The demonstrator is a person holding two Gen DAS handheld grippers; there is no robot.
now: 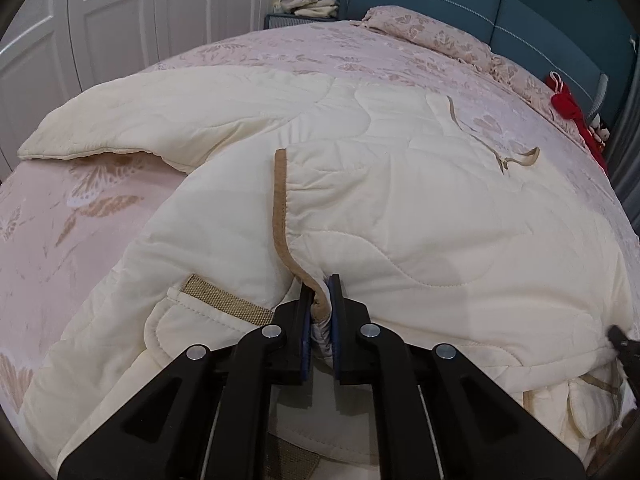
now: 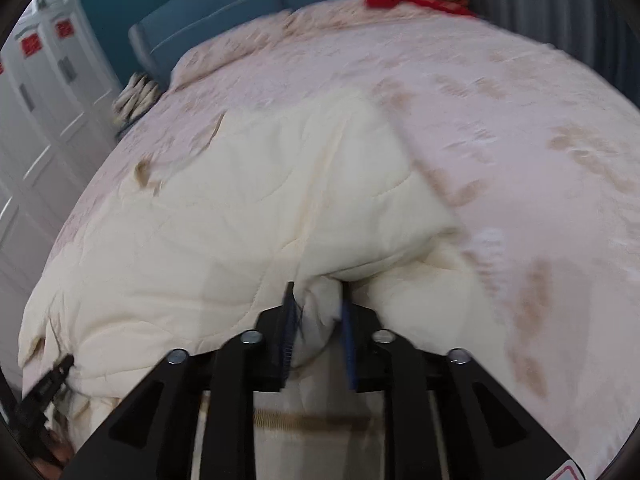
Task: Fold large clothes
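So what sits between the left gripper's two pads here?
In the left wrist view, the left gripper pinches the cream quilted jacket's tan-trimmed edge; nothing else lies between the pads.

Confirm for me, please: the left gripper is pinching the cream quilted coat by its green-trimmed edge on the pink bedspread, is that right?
Not quite. The trim is tan, not green. The left wrist view shows the left gripper shut on the tan-trimmed edge of the cream quilted coat, which lies on the pink bedspread.

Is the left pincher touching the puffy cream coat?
Touching. The left wrist view shows the left gripper shut on the cream coat, pinching its tan-trimmed edge.
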